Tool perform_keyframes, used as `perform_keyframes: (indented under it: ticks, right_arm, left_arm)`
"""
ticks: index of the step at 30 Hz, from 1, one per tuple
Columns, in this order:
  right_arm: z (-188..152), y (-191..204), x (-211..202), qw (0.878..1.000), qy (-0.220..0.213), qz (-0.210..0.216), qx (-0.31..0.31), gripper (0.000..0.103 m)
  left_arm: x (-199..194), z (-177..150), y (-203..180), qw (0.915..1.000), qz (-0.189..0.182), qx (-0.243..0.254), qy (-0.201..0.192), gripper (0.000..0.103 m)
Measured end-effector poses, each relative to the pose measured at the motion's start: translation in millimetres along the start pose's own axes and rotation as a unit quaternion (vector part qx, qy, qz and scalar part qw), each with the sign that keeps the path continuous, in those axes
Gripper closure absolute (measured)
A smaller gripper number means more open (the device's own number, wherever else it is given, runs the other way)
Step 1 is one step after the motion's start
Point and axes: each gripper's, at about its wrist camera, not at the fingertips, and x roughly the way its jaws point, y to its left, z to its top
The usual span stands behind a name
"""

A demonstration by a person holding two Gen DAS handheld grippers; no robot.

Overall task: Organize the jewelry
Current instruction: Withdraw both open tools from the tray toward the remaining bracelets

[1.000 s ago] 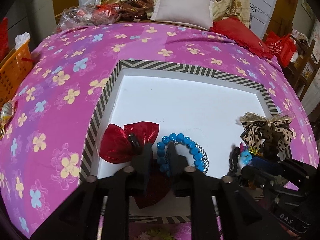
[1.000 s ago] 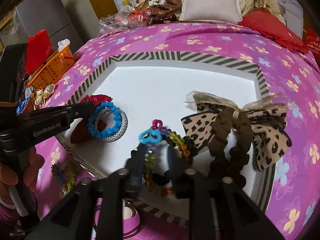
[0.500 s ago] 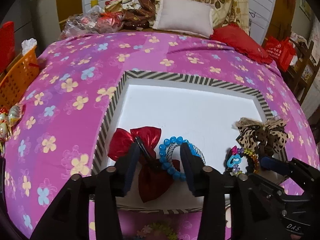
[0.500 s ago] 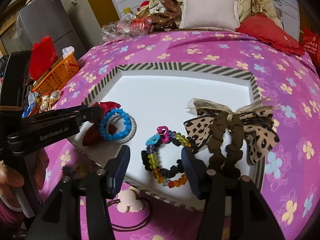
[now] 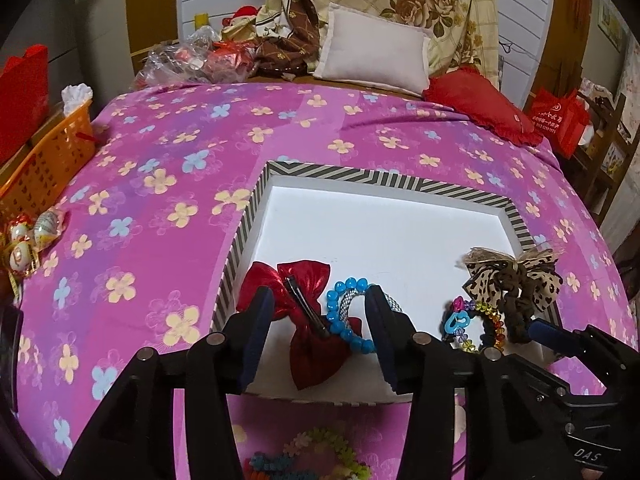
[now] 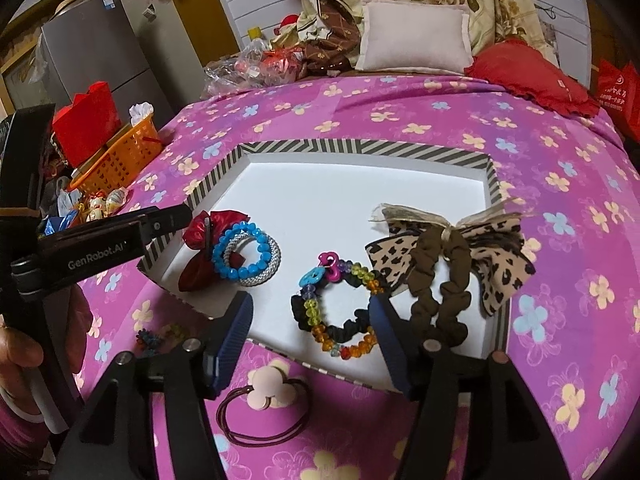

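Striped tray (image 6: 360, 148) on the bed (image 6: 560, 160), red bow (image 5: 304, 280) and blue bracelet (image 6: 244, 256) at its left, beaded scrunchie (image 6: 336, 316) mid-front, leopard bow (image 6: 452, 256) right, left gripper (image 5: 316, 316) jaws just opened, empty, right gripper (image 6: 312, 320) jaws likewise, clear of everything.

Striped tray (image 6: 360, 147) on flowered bed (image 6: 540, 168)

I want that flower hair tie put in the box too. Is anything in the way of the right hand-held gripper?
Nothing visible blocks it. The flower hair tie lies on the bedspread just outside the striped box, below the open right hand-held gripper.
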Motion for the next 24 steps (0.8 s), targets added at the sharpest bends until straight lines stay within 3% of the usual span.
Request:
perform_keyframes:
  ticks: [24]
  right_arm:
    - [-28.2,7.7,-33.1,0.999,-0.01,-0.03,-0.005,0.032]
  left_arm:
    - [-38.9,-32.0,-7.7,0.9996,0.008,0.017,-0.021,0.076]
